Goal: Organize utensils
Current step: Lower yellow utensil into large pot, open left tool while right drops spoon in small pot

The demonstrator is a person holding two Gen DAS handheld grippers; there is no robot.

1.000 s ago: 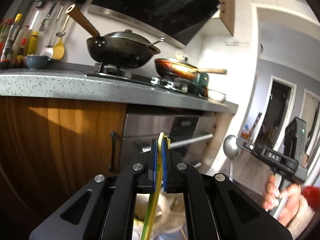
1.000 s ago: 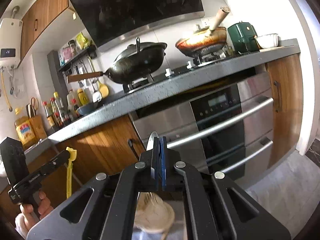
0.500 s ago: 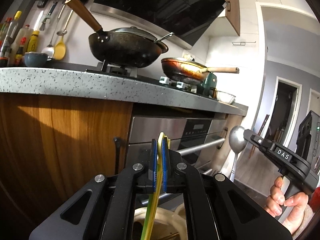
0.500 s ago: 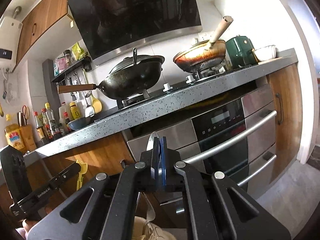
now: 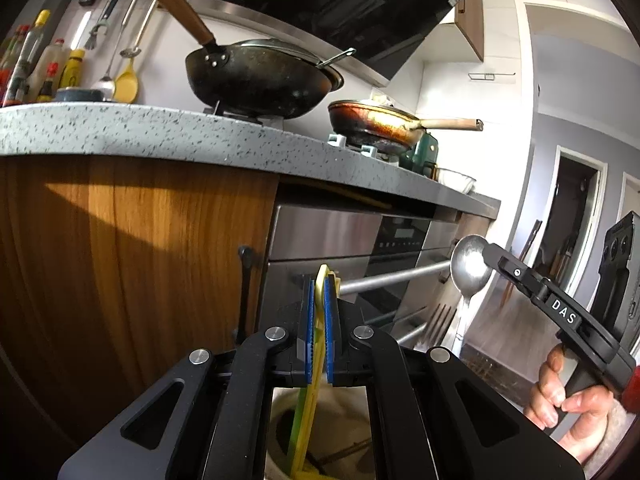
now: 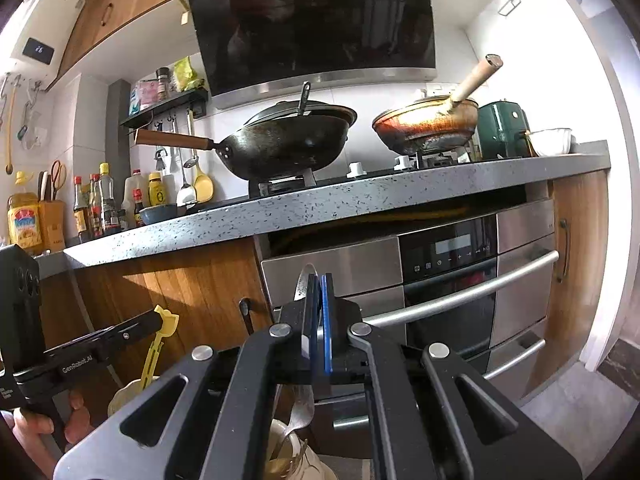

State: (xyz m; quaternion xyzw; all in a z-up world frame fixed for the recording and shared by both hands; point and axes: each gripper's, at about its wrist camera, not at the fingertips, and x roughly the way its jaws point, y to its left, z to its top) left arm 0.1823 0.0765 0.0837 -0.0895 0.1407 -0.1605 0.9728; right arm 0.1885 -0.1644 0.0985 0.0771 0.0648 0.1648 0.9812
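**Both grippers lowered toward the cream holder**

Both grippers had sunk over the last second, so that the speckled grey stone worktop (image 5: 168, 132) sat higher in each view than before, and the round cream utensil holder (image 5: 344, 424) had come into sight below the left gripper's fingers. The right view had also rolled, leaving the worktop edge closer to level.

The left gripper (image 5: 319, 320) was clamped on a flat yellow-green plastic utensil (image 5: 308, 420), its blue pads pressed against the upper part, near a small yellow head. The utensil hung straight down, its lower end reaching into the mouth of the holder; whether it touched the bottom could not be told.

The right gripper (image 6: 318, 316) was closed on a shiny metal spoon (image 5: 470, 266), gripped at the bowl, which stood upward, while the handle pointed down. From the right wrist view the spoon's lower end hung just above or just inside the holder rim; which of the two was unclear. A hand (image 5: 568, 404) held that gripper's handle at the right edge of the left view.

On the worktop stood a dark lidded wok with a wooden handle (image 6: 280, 144) and, beside it, a reddish-brown frying pan (image 6: 424, 126). Below the worktop edge sat a stainless-steel built-in oven (image 6: 460, 280) next to a brown wooden cabinet door (image 5: 132, 260).
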